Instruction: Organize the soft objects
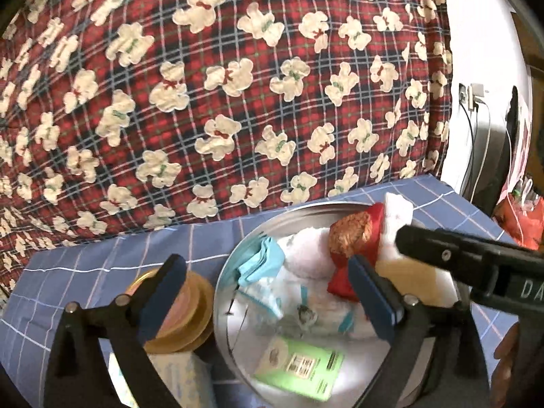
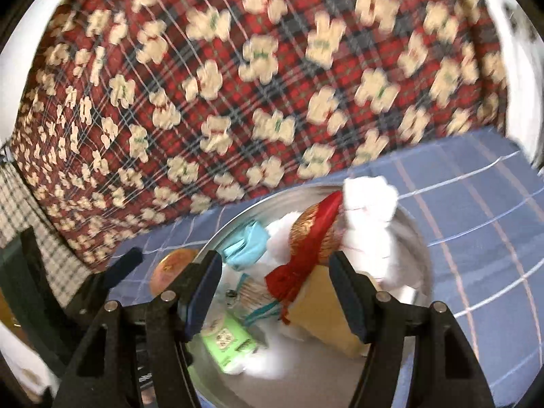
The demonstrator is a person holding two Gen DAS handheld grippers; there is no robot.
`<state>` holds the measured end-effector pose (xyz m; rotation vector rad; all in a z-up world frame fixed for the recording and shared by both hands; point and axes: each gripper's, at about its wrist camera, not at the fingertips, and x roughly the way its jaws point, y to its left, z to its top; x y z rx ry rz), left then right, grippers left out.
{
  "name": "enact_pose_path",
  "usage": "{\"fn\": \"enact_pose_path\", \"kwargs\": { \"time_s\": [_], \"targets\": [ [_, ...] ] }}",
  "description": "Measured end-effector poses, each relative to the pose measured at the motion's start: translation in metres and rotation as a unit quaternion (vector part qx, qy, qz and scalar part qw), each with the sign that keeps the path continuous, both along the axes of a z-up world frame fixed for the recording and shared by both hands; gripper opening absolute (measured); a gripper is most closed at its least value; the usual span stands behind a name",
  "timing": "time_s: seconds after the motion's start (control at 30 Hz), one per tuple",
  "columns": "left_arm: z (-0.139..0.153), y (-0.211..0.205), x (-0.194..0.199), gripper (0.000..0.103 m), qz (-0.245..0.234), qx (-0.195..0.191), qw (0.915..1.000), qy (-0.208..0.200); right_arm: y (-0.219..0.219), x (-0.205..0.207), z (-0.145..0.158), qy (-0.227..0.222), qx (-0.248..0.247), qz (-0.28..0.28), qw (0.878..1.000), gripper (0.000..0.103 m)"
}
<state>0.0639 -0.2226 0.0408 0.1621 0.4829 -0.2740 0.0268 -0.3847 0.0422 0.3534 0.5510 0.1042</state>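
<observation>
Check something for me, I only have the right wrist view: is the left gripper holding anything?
Observer: No. The left gripper has its jaws wide apart and its pads press on nothing. It points at the round silver metal basin.
Operator: The round golden tin left of the basin, is anything near it?
Observer: Yes. A pale box with light-blue print sits just beside the round golden tin, on the camera's side. Your own gripper hides that spot in your view.
</observation>
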Motion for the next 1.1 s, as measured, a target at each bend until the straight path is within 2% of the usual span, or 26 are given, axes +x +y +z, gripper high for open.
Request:
{"fn": "enact_pose_path", "kwargs": {
  "time_s": [0.13, 0.17, 0.2, 0.3, 0.4, 0.6, 0.8, 0.93, 1.1],
  "targets": [
    [-0.011, 0.008, -0.016, 0.099, 0.008, -0.013, 0.9998, -0.012, 0.012, -0.037, -0.004, -0.090, -0.073, -0.080, 0.990, 0.068],
    [-0.014, 0.010, -0.020, 0.099, 0.012, -0.016, 0.9996, -0.020, 0.016, -0.047, -0.006, -0.113, -0.089, -0.101, 0.984, 0.070],
    [-0.016, 0.011, -0.024, 0.099, 0.016, -0.016, 0.9993, -0.029, 0.020, -0.053, -0.006, -0.132, -0.104, -0.117, 0.979, 0.076],
    [-0.021, 0.012, -0.035, 0.103, 0.019, -0.012, 0.9979, -0.061, 0.030, -0.066, -0.002, -0.174, -0.149, -0.149, 0.962, 0.079],
    [-0.024, 0.011, -0.041, 0.103, 0.017, -0.019, 0.9972, -0.070, 0.035, -0.077, -0.001, -0.192, -0.180, -0.168, 0.950, 0.081],
    [-0.029, 0.011, -0.049, 0.103, 0.005, -0.032, 0.9958, -0.086, 0.040, -0.089, -0.003, -0.217, -0.195, -0.172, 0.941, 0.081],
    [-0.034, 0.009, -0.054, 0.103, -0.012, -0.036, 0.9954, -0.088, 0.034, -0.089, -0.007, -0.210, -0.176, -0.176, 0.945, 0.081],
    [-0.033, 0.015, -0.056, 0.103, -0.013, -0.052, 0.9942, -0.093, 0.037, -0.092, -0.009, -0.234, -0.190, -0.177, 0.937, 0.081],
    [-0.032, 0.018, -0.055, 0.103, -0.009, -0.062, 0.9938, -0.092, 0.043, -0.093, -0.009, -0.238, -0.200, -0.175, 0.934, 0.081]
  ]
}}
